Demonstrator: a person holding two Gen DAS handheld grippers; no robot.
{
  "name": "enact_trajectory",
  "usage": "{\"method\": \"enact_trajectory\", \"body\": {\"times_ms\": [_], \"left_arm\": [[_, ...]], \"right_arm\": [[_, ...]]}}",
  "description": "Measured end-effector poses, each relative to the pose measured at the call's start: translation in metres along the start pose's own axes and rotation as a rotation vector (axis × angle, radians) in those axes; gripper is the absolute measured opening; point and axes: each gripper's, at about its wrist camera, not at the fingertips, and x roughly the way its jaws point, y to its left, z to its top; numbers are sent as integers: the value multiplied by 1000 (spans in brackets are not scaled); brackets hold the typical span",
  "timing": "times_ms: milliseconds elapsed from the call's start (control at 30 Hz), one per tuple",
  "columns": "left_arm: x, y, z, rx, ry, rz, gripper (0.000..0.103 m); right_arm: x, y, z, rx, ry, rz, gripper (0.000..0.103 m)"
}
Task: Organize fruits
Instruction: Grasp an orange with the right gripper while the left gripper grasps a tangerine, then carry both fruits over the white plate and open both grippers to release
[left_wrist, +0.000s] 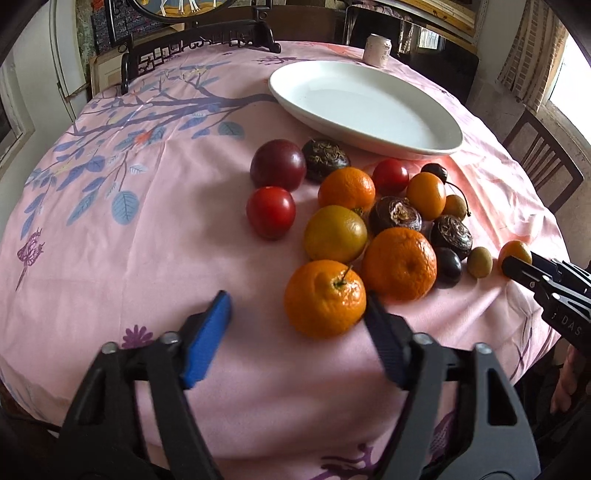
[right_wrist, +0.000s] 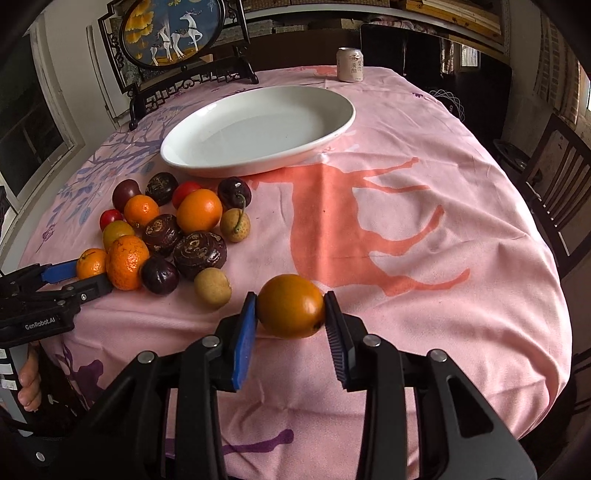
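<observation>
Fingers of the right gripper (right_wrist: 290, 314) press from both sides on a small orange fruit (right_wrist: 290, 311), which sits on the pink tablecloth (right_wrist: 424, 295) apart from the fruit pile; its longer axis runs from one pad to the other. The left wrist view shows only a part of this fruit behind the black finger tip. In that view the left gripper (left_wrist: 297, 308) is spread wide and holds nothing; its right pad touches the side of a mandarin (left_wrist: 325, 299) with the stem pointing up. The right wrist view shows this mandarin between the two left fingers. Beyond it lie other mandarins, tomatoes, dark water chestnuts and a longan (right_wrist: 213, 286). Further back stands the white oval plate (right_wrist: 332, 129), its long axis running across, and behind it a drink can (right_wrist: 350, 64).
</observation>
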Motion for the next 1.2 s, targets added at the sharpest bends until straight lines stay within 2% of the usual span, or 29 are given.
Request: {"method": "enact_trajectory", "body": {"times_ms": [33, 100, 133, 367, 533, 633, 700, 800, 900, 967, 1067, 1200], "left_arm": [[0, 1, 2, -5, -6, -20, 55], [1, 2, 4, -8, -11, -46, 49], [0, 1, 4, -8, -13, -63, 41], [-15, 2, 3, -20, -28, -89, 41], [-33, 0, 19, 2, -61, -97, 41], [-38, -3, 49, 23, -67, -103, 41], [-40, -6, 83, 40, -82, -101, 41], [-30, -10, 143, 42, -95, -68, 41], [1, -15, 202, 22, -46, -62, 41], [29, -19, 233, 8, -22, -35, 41], [73, -23, 263, -18, 29, -31, 41], [115, -25, 276, -53, 103, -65, 41]], "right_arm": [[4, 0, 0, -1, 9, 1, 37], [8, 1, -1, -6, 4, -6, 37], [8, 3, -1, -8, 2, -12, 37], [-7, 3, 1, 1, -36, 14, 36], [-12, 6, 9, -5, -50, 27, 36], [-15, 9, 31, -31, -62, 40, 36], [-20, 13, 57, -64, -96, 42, 36], [-21, 11, 113, -79, -149, 73, 36], [0, 7, 169, -77, -155, 82, 36], [28, 8, 199, -90, -111, 68, 36], [79, 6, 227, -96, -12, 74, 36], [132, 5, 237, -116, 89, 39, 36]]}}
